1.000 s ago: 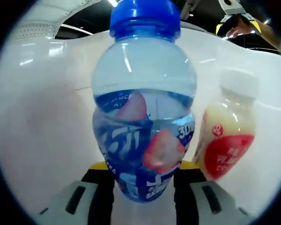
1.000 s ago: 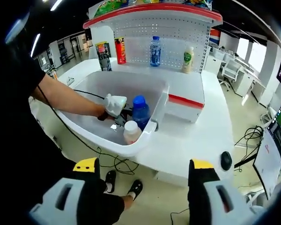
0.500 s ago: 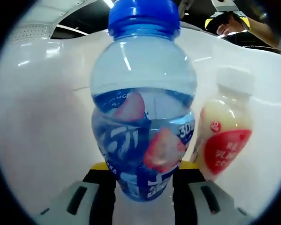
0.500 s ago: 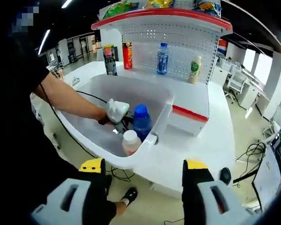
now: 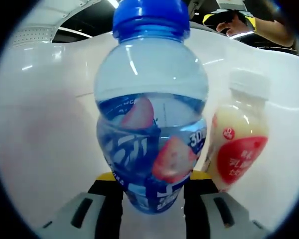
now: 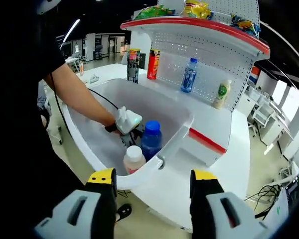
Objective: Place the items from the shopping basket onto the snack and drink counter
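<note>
In the left gripper view, my left hand-held gripper (image 5: 153,199) has its two jaws at either side of the lower body of the blue-capped water bottle (image 5: 152,124); the jaws stand narrow against its label, gripping it. The bottle stands upright inside the white shopping basket (image 5: 40,124). At 3 o'clock of it, just beside it, stands the white-capped yoghurt drink bottle (image 5: 239,144) with a red label. In the right gripper view, my right hand-held gripper (image 6: 150,199) is held wide apart with nothing between its jaws, above the near edge of the tabletop (image 6: 224,164). The basket (image 6: 89,144) sits on the tabletop at 10 o'clock of this hand-held gripper, with my left hand-held gripper (image 6: 134,137), the water bottle (image 6: 151,139) and the yoghurt drink bottle (image 6: 134,158) inside it. At 12 o'clock, the red-edged shelf unit (image 6: 199,35) carries a second water bottle (image 6: 189,75), a green-labelled bottle (image 6: 220,94) and two tall cans (image 6: 142,64).
</note>
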A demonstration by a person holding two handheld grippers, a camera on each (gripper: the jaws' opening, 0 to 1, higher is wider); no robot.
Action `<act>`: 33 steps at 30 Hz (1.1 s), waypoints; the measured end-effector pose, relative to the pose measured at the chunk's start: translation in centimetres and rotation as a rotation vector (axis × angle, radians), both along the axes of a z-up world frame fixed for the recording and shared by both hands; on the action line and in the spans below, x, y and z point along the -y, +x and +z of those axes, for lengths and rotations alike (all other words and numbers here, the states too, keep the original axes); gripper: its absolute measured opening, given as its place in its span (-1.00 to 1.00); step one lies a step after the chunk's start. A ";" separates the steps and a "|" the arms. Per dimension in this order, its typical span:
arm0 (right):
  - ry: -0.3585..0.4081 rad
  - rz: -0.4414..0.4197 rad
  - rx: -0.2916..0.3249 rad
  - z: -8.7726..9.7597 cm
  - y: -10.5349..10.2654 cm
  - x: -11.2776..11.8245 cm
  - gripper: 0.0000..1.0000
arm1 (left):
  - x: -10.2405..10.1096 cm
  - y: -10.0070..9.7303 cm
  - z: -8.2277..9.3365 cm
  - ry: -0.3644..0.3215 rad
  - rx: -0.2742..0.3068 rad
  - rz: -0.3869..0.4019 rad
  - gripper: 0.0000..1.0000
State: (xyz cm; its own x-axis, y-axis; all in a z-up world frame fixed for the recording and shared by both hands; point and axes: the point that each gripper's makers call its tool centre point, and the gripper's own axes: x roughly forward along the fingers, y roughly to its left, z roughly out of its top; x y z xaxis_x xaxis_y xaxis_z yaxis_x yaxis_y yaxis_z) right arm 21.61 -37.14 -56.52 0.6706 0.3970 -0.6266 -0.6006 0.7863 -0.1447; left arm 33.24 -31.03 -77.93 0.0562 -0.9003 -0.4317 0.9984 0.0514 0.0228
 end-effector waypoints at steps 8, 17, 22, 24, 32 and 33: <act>0.040 0.091 0.056 0.1 2.7 -2.0 0.14 | 0.0 0.0 0.0 -0.012 0.005 -0.015 -0.04; 0.028 0.196 0.083 -0.6 5.4 -3.3 0.08 | -0.2 -0.1 0.0 0.000 0.000 -0.028 -0.04; 0.042 0.275 0.082 -1.5 6.6 -4.6 0.06 | -0.2 -0.1 0.0 -0.001 0.005 -0.033 -0.04; 0.043 0.290 0.083 -1.7 7.1 -4.9 0.04 | -0.1 -0.1 0.0 0.002 0.006 -0.035 -0.04; 0.029 0.362 0.079 -3.1 8.8 -6.4 0.01 | -0.3 -0.1 -0.1 0.011 0.005 -0.043 -0.04; 0.031 0.369 0.078 -3.2 9.0 -6.6 0.01 | -0.3 -0.1 -0.1 0.013 0.006 -0.042 -0.04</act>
State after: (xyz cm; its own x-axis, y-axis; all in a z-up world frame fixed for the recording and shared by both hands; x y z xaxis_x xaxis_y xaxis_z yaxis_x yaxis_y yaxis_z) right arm 30.58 -30.53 -59.74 0.5242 0.6388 -0.5632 -0.8325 0.5235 -0.1812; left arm 33.14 -30.75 -78.07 0.0205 -0.8962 -0.4431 0.9995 0.0086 0.0289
